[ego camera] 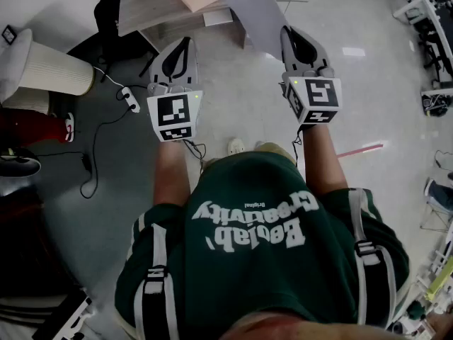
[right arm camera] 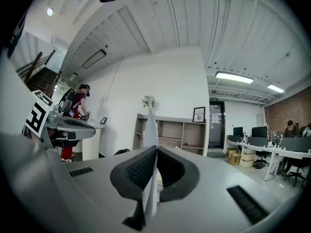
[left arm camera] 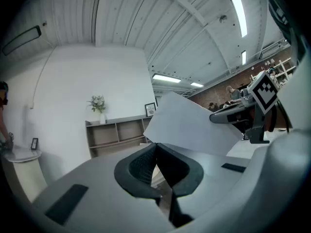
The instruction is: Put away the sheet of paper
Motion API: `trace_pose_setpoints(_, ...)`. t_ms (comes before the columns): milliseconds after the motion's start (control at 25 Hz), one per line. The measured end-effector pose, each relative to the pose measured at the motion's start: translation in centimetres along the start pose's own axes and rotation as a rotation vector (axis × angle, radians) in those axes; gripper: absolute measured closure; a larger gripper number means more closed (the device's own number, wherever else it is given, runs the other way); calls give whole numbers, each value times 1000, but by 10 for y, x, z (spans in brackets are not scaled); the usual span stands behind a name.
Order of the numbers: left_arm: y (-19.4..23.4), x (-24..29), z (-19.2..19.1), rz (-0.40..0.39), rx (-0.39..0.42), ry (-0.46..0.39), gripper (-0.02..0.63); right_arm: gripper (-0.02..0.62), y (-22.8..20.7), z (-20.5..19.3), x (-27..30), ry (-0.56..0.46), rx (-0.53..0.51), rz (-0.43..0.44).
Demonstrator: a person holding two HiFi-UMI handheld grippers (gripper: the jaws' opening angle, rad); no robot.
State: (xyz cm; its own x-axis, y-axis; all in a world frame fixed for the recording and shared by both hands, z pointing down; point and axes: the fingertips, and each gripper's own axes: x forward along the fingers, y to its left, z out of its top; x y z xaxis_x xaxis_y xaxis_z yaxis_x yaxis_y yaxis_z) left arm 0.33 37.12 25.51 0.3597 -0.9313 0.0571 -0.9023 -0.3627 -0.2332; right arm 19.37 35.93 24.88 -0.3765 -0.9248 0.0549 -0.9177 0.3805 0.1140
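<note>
The sheet of paper (ego camera: 248,9) is white and hangs in the air, slanting up and to the left from my right gripper (ego camera: 287,32), which is shut on its lower edge. In the right gripper view the sheet (right arm camera: 150,130) shows edge-on, pinched between the dark ribbed pads (right arm camera: 138,171). My left gripper (ego camera: 185,44) is held level with the right one, about a hand's width to the left, shut with nothing in it. In the left gripper view the sheet (left arm camera: 189,125) floats beyond the shut jaws, with the right gripper (left arm camera: 243,111) holding it.
A low wooden shelf unit (ego camera: 166,9) stands just ahead, below the paper; it also shows in the gripper views (right arm camera: 170,132). A white ribbed pedestal (ego camera: 46,69), a power strip (ego camera: 129,99) and cables lie on the floor at left. Desks stand at the far right (ego camera: 432,20).
</note>
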Motion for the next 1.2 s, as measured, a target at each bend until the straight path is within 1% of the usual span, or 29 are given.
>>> trace_pose_setpoints(160, -1, 1, 1, 5, 15, 5, 588, 561, -2, 1, -1, -1, -1, 1)
trace_pose_setpoints(800, 2, -10, 0, 17, 11, 5, 588, 561, 3, 4, -5, -17, 13, 2)
trace_pose_setpoints(1000, 9, -14, -2, 23, 10, 7, 588, 561, 9, 5, -4, -17, 5, 8)
trace_pose_setpoints(1200, 17, -17, -6, 28, 11, 12, 588, 561, 10, 1, -1, -7, 9, -5)
